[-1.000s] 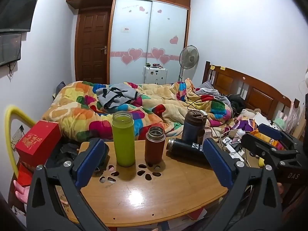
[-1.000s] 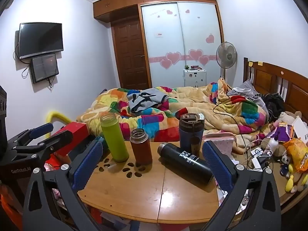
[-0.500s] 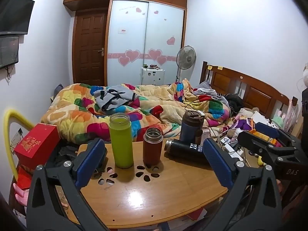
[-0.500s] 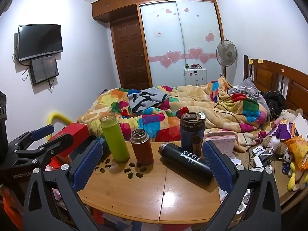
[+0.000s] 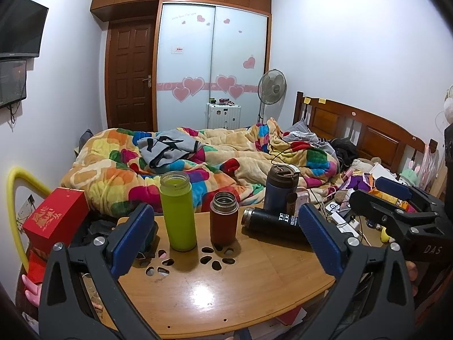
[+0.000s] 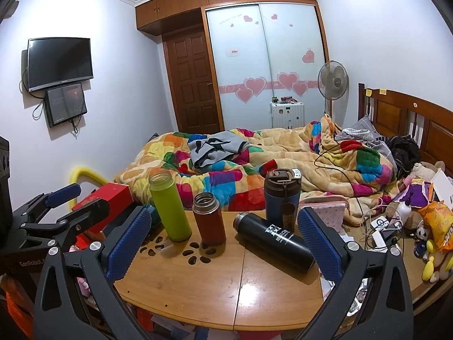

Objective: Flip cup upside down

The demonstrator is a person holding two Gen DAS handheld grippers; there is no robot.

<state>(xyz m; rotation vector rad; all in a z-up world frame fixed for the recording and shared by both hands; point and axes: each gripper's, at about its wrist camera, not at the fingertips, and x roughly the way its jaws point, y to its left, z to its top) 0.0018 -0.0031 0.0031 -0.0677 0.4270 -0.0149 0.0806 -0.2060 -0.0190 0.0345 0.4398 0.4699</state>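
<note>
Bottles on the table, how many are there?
4: green bottle standing at left, red-brown bottle beside it, black bottle lying on its side, dark blue tumbler standing behind it.

We record, on the tan wooden table [image 6: 181,283]: lime-green flask [image 6: 170,208], rust-red flask [image 6: 210,221], black flask [image 6: 276,242] with white lettering, navy tumbler [image 6: 280,198].

A: The table [image 5: 226,291] looks like varnished wood, glossy at six o'clock.
B: The black flask [image 6: 276,240] is smooth and satin, the green bottle [image 5: 178,212] matt; the blanket [image 6: 283,155] is fleecy cloth. The pads [image 6: 128,245] look textured.
</note>
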